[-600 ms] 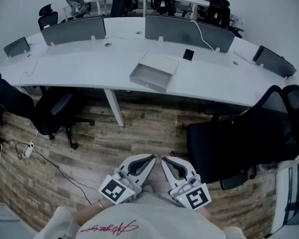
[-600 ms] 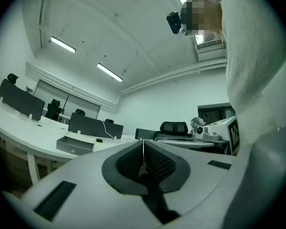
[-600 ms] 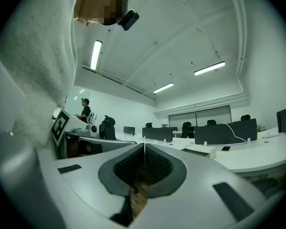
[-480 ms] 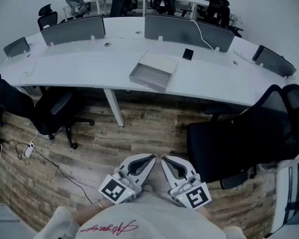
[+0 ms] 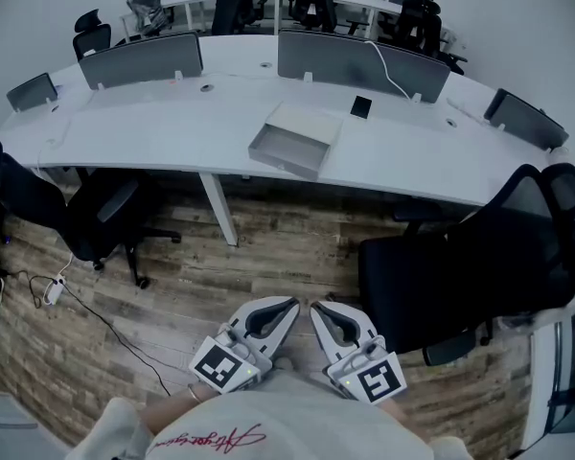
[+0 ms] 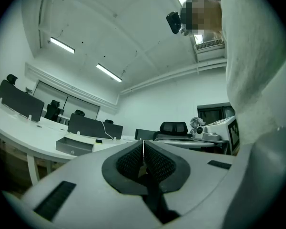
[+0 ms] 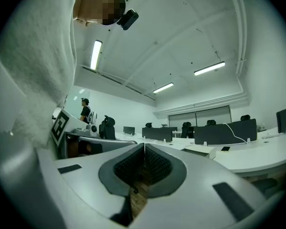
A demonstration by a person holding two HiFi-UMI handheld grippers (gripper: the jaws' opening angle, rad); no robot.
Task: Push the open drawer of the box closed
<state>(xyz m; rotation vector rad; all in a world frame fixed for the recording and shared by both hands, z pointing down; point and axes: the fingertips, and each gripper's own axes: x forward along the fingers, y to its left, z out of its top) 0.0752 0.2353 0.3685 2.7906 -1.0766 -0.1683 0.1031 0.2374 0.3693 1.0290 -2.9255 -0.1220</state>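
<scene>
left chair [image 5: 101, 209]: tucked at the desk [image 5: 153, 127] on the left, off my line, not worried about it.
left gripper [image 5: 289, 305]: jaws pressed together on nothing, held level and low by my body, well apart from the desk.
drawer [image 5: 286, 149]: pulled out of the white box [image 5: 307, 121], front panel near the desk's near edge. Nothing of the task is done yet.
right gripper [image 5: 316, 307]: same deal, pinched closed and empty, just beside the left one.
phone [image 5: 361, 106]: dark slab just behind the box, to its right.
black chair [image 5: 460, 266]: big one on my right, between me and that end of the desk. I reckon I could clip it walking in.
what could bite: nothing braces the box, so a hard shove probably slides the whole thing back into the phone instead of closing the drawer. An off-centre push could skew and jam it.
</scene>
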